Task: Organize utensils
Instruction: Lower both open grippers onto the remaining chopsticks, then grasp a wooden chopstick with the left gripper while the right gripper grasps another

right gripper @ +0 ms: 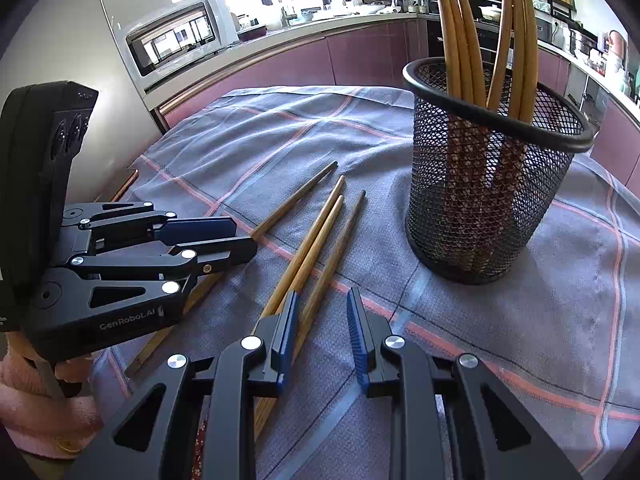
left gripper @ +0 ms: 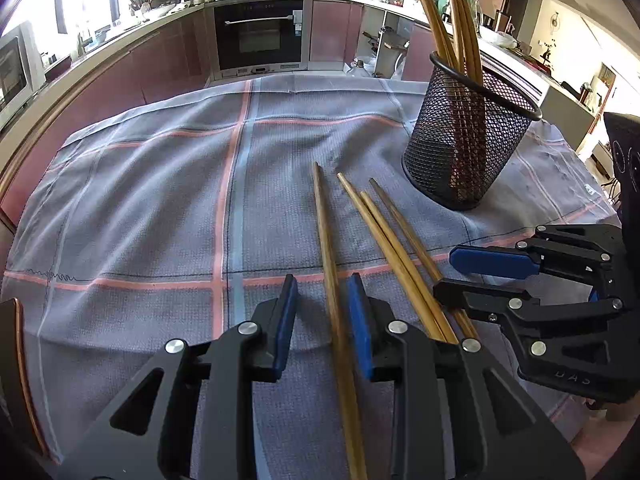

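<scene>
Four loose chopsticks lie flat on the checked cloth point(left gripper: 160, 184) that covers my tabletop, all running away from me toward the mesh holder.

Farthest left is the single chopstick point(left gripper: 329, 264). It runs straight through the gap of my left tool point(left gripper: 322, 304), between the two blue pads, and neither pad touches it; that tool stands open, low over the cloth. In the right wrist view the same chopstick point(right gripper: 296, 198) passes under the left tool point(right gripper: 240, 236).

Just right of it lies the pair of chopsticks point(left gripper: 384, 240), side by side and touching along most of their length. Their near ends disappear behind the right finger of my left tool. Beside them, slightly apart, is the fourth chopstick point(left gripper: 404, 228).

My right tool point(right gripper: 322, 312) is also open, its pads apart and holding nothing. From its own camera, the pair point(right gripper: 316, 236) runs behind its left pad, and the fourth chopstick point(right gripper: 340, 240) points into the gap, near the left pad. In the left wrist view the right tool point(left gripper: 444, 276) sits on its side just right of the loose sticks.

Farthest right and well beyond both tools, the black mesh holder point(left gripper: 468, 136) stands upright on the cloth with several chopsticks in the holder point(left gripper: 460, 24) leaning out of its rim.
</scene>
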Demonstrator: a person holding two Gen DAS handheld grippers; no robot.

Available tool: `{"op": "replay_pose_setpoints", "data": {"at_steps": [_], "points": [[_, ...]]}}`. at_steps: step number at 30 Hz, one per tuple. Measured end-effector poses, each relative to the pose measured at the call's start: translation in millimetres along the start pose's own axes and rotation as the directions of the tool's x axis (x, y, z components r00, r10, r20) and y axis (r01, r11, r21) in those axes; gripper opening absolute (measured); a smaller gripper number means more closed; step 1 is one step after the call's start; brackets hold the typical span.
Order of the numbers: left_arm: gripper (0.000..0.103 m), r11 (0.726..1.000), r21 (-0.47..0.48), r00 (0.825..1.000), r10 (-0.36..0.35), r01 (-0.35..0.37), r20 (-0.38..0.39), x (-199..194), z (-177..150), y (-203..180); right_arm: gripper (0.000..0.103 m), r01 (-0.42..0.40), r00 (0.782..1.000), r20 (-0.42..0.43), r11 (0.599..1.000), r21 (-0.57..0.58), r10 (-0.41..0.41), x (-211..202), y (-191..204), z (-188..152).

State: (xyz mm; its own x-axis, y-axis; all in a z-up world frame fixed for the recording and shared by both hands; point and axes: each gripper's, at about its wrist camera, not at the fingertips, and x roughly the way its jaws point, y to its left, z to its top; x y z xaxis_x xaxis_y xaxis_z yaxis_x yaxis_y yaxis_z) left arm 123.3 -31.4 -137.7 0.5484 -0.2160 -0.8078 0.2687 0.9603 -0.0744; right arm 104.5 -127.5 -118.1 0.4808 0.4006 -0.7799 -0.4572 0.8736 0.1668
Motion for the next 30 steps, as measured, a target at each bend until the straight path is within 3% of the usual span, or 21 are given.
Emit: {"op": "replay_pose_setpoints", "data": {"at_steps": [16,21,23,30], "points": [[0.023,1.0,0.023,1.0,0.019,-0.019,0.003,11.6,11.6,-6.2,0.023,0.066,0.998,0.01,0.997,-0.035,-0.066,12.6,6.3,12.5],[0.014,1.0,0.006,1.0,0.016,-0.016,0.003,14.0,15.1,-4.6,0.01,0.056,0.998,0.016,0.998,-0.024,-0.055,12.2,3.5,12.6],[0.009,1.0,-0.01,1.0,0.011,-0.011,0.0,13.7,15.2,-2.6,0.01,0.045,0.999,0.017,0.999,-0.012,-0.045,11.4,1.3,12.8],[0.008,0.999,-0.042,1.0,-0.006,0.006,0.011,7.3,11.8,0.6,0.007,0.009,0.999,0.032,1.0,0.022,-0.01,3.5,-4.4,9.7]]}}
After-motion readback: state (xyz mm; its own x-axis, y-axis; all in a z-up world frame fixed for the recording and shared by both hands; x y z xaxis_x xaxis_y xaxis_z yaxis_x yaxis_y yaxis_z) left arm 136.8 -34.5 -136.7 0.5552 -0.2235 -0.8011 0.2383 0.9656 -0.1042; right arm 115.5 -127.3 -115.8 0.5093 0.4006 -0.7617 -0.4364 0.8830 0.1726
